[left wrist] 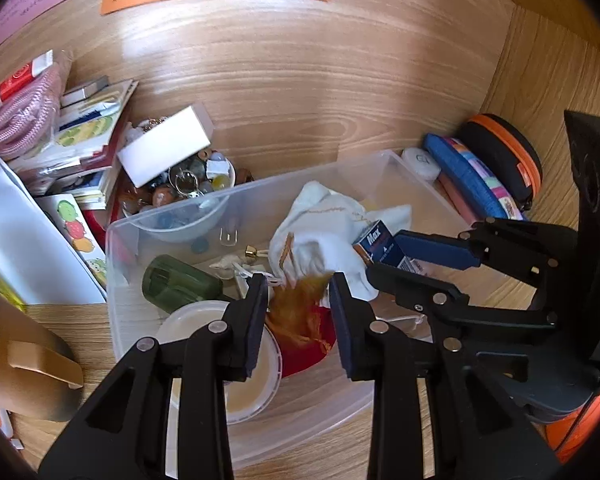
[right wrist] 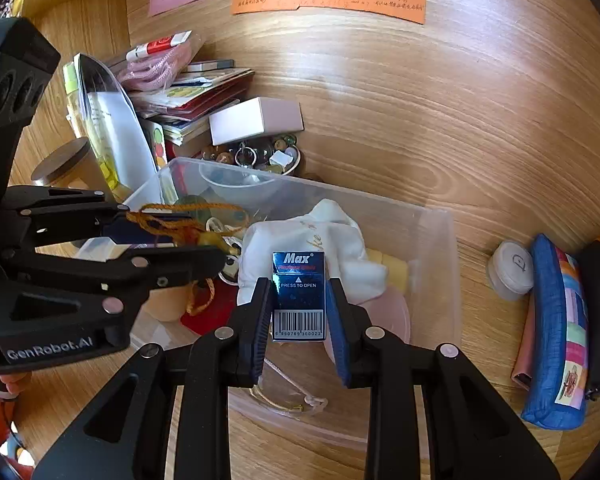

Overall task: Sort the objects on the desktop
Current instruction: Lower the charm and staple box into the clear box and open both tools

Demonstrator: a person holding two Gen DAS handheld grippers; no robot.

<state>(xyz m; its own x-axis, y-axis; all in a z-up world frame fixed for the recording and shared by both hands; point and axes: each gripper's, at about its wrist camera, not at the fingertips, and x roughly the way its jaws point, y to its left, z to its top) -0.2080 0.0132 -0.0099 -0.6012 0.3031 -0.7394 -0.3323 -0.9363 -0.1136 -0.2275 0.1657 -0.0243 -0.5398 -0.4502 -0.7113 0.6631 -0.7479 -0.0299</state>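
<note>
Right gripper [right wrist: 298, 312] pinched a blue box [right wrist: 298, 294]; left gripper [left wrist: 299, 312] pinched an orange tassel [left wrist: 300, 312] over the clear bin [right wrist: 440, 264].

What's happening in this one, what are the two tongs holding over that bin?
A person is sorting desk clutter into a clear plastic bin. The right tongs are shut on a small blue "Max" box, held above the bin near a white cloth. The left tongs grip an orange tassel, also over the bin. Neither item has been let go yet. A green bottle already lies inside; a blue pouch lies outside, on the desk.
</note>
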